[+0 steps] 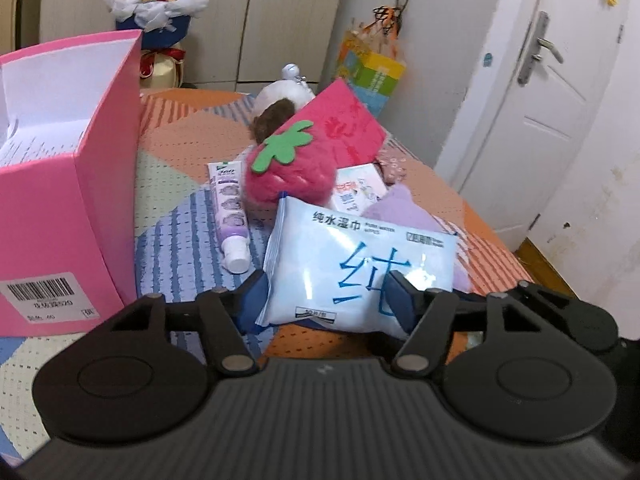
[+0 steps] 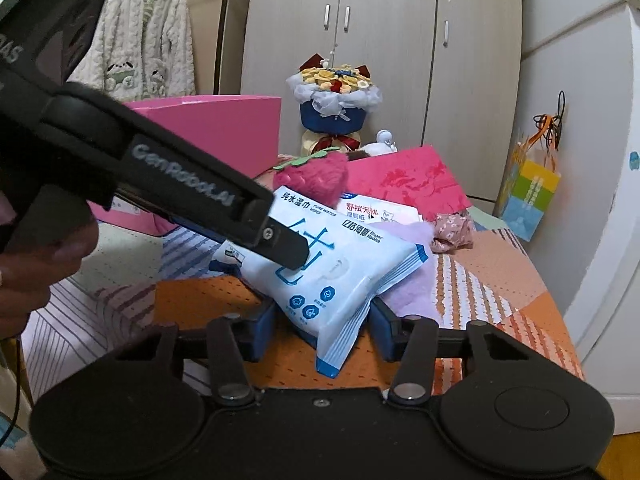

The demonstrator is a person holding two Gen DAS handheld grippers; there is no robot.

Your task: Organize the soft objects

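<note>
A light-blue pack of wet wipes (image 1: 352, 264) lies on the patchwork bed cover. My left gripper (image 1: 324, 292) has its blue pads on both sides of the pack's near end and is shut on it. In the right wrist view the same pack (image 2: 332, 276) sits between my right gripper's (image 2: 322, 320) pads, held by its corner. The left gripper's finger (image 2: 280, 244) presses on top of the pack. A pink strawberry plush (image 1: 292, 172) lies behind the pack, next to a purple tube (image 1: 230, 212).
An open pink box (image 1: 60, 208) stands at the left. A red envelope (image 1: 344, 128), a second wipes pack (image 1: 360, 190), a lilac cloth (image 1: 404, 216) and a white and brown plush (image 1: 280, 108) lie behind. A flower bouquet (image 1: 156, 4) and a wardrobe (image 2: 380, 60) stand at the back.
</note>
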